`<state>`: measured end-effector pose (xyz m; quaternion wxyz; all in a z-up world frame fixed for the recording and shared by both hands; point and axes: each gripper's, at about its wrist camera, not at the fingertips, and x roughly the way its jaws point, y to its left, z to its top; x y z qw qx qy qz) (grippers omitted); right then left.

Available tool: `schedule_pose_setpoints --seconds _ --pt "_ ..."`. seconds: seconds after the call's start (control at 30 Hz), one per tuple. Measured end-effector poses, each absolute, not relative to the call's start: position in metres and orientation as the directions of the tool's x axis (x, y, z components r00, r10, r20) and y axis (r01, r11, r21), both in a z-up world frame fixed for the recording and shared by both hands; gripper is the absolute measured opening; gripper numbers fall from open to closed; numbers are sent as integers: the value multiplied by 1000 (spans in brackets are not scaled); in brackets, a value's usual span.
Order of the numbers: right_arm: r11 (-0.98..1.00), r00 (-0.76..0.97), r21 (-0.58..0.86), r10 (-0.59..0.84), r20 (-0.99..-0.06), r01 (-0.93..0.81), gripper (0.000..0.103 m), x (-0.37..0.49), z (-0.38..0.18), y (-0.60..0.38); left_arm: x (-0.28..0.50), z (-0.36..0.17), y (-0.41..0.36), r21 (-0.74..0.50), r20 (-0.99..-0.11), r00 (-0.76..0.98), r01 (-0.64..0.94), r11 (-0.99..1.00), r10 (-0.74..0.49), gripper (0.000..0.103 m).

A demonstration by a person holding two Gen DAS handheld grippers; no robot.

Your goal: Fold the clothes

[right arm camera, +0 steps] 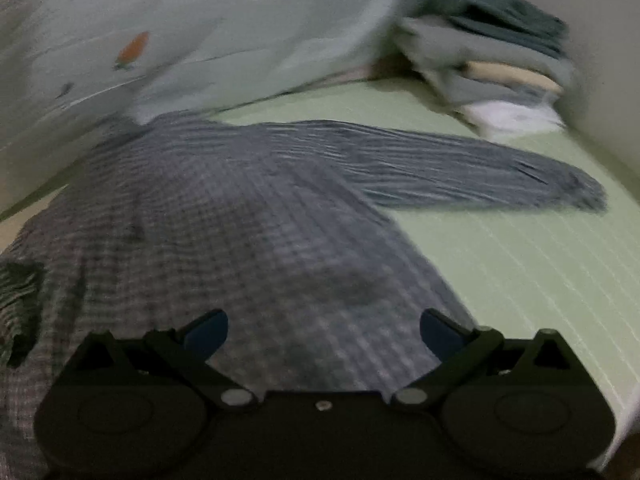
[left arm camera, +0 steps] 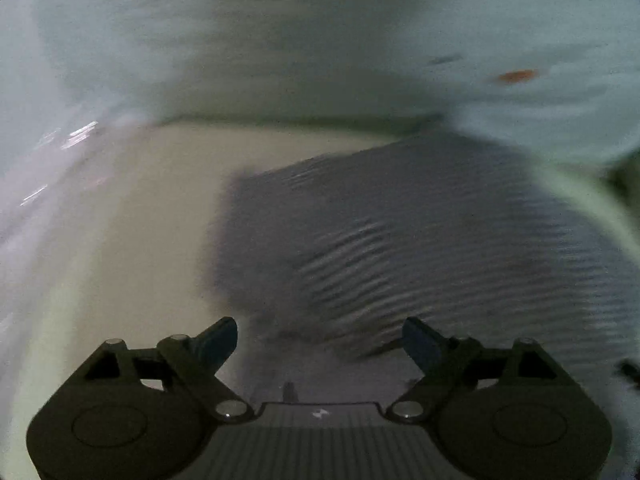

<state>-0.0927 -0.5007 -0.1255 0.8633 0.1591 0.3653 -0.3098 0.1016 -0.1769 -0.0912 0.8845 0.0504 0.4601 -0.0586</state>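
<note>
A grey checked shirt (right arm camera: 248, 216) lies spread on a pale green striped bed sheet (right arm camera: 520, 264), its body running toward the right wrist camera and one long sleeve (right arm camera: 460, 168) stretched flat out to the right, its cuff near the far right of the sheet. Both views are smeared, so fine detail such as buttons or collar cannot be made out. The right gripper (right arm camera: 324, 330) hovers over the near part of the shirt body with its blue-padded fingers spread wide and nothing between them; the left gripper (left arm camera: 320, 338) is likewise wide open and empty, above the shirt's left edge (left arm camera: 400, 240) where cloth gives way to bare bed. The step in hand looks like reaching in for the first fold, probably bringing the outstretched sleeve across the body. To do it well, I would slow down until the blur clears, then bring the right gripper to the sleeve near its cuff and pinch only that one layer, lifting low so the body beneath does not drag. The left gripper would best pin the body near the shoulder line to give a straight crease. A stack of folded clothes (right arm camera: 504, 60) sits at the far right corner, well apart, and a pale quilt with an orange carrot print (right arm camera: 132, 50) crowds the shirt's far edge.
</note>
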Motion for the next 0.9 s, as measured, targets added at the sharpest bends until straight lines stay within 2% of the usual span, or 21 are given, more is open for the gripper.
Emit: schedule_pose_setpoints --seconds 0.17,0.3,0.43,0.57,0.67,0.7,0.73,0.8,0.9 --pt "855 613 80 -298 -732 512 103 -30 -123 -452 98 -107 -110 80 -869 488 -27 996 83 90" --pt "914 672 105 -206 -711 392 101 11 -118 -400 102 -119 -77 97 -887 447 -64 993 115 90" --pt "951 714 132 -114 -690 279 85 40 -120 -358 111 -133 -63 103 -900 421 -47 994 113 90" --pt "962 724 166 -43 -688 216 74 57 -128 -336 120 -142 -60 97 -908 408 -25 995 99 90" --pt "968 704 175 -4 -710 182 59 64 -137 -329 123 -145 -63 84 -910 406 -17 996 84 90" --pt "969 697 178 9 -717 171 47 67 -140 -327 123 -145 -64 78 -910 406 -14 997 77 90" --pt "970 689 182 22 -724 160 27 69 -143 -325 123 -145 -66 76 -910 408 -10 997 73 90" --pt "970 691 187 30 -722 153 5 70 -142 -326 121 -143 -70 81 -907 413 -7 997 77 90" --pt "970 719 205 48 -693 133 5 65 -128 -338 118 -139 -82 85 -904 420 -12 996 82 90"
